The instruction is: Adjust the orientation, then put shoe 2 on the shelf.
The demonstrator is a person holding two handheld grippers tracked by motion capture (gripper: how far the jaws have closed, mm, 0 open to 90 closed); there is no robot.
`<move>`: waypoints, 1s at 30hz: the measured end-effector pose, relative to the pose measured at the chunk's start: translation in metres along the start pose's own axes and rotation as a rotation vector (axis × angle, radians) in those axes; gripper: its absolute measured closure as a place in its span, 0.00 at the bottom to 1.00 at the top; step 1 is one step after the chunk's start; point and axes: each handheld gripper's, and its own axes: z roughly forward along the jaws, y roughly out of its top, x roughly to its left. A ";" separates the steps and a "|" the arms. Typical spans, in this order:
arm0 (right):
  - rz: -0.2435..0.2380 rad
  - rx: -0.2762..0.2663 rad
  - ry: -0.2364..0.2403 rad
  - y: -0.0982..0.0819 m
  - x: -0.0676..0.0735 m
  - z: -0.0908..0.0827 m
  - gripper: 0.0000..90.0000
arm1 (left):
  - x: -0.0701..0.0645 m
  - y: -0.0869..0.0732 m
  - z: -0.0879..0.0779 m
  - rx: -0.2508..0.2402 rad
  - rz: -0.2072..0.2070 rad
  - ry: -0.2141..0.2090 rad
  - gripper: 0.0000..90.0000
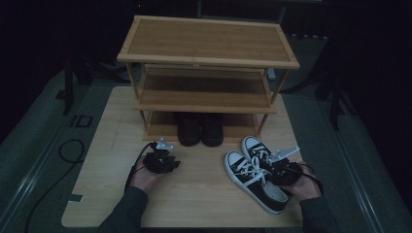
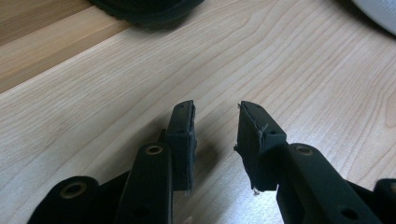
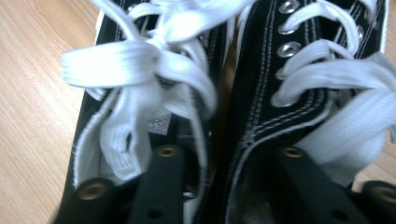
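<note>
The bare table (image 1: pixel 194 194) between the left gripper (image 1: pixel 167 162) and the pair of sneakers (image 1: pixel 255 177) lies open, as does the strip in front of the left gripper's parted jaws. On the shoe rack (image 1: pixel 206 82), dark boots (image 1: pixel 200 128) block the middle of the bottom shelf, while the two shelves above stand free. The right gripper (image 1: pixel 277 170) sits crowded among the sneakers' laces and inner walls.

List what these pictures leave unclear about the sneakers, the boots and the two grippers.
- Right gripper, right gripper view: its jaw tips go down inside the sneakers, one per shoe; the shoes hide whether the pads press.
- Dark boots, high view: the shelf above shades them; details unreadable.
- Left gripper, left gripper view: open over bare table.
</note>
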 end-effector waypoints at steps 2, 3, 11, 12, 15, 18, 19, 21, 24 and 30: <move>0.017 -0.008 0.017 -0.001 -0.003 0.000 0.92 | 0.001 -0.001 0.000 -0.004 -0.002 0.005 0.74; 0.023 -0.012 0.019 -0.002 -0.003 0.000 0.92 | 0.001 -0.002 0.000 -0.004 0.000 0.010 0.74; 0.070 -0.041 0.023 -0.002 -0.005 -0.007 0.95 | 0.006 -0.010 -0.003 -0.025 -0.016 0.031 0.73; 0.070 -0.042 0.019 -0.002 -0.004 -0.008 0.95 | 0.006 -0.011 -0.004 -0.027 -0.019 0.034 0.73; 0.072 -0.047 0.013 -0.001 -0.004 -0.010 0.95 | 0.008 -0.013 -0.006 -0.029 -0.022 0.045 0.73; 0.080 -0.072 0.002 0.000 -0.004 -0.013 0.96 | 0.010 -0.015 -0.007 -0.031 -0.026 0.054 0.73; 0.083 -0.079 0.002 0.000 -0.005 -0.015 0.96 | 0.011 -0.016 -0.007 -0.032 -0.026 0.055 0.73; 0.083 -0.089 -0.005 0.000 -0.005 -0.019 0.96 | 0.011 -0.017 -0.008 -0.031 -0.027 0.057 0.73; 0.091 -0.105 0.003 0.001 -0.008 -0.024 0.96 | 0.012 -0.019 -0.007 -0.029 -0.028 0.059 0.73; 0.064 -0.116 0.003 0.004 -0.010 -0.033 0.96 | 0.013 -0.020 -0.007 -0.027 -0.027 0.062 0.72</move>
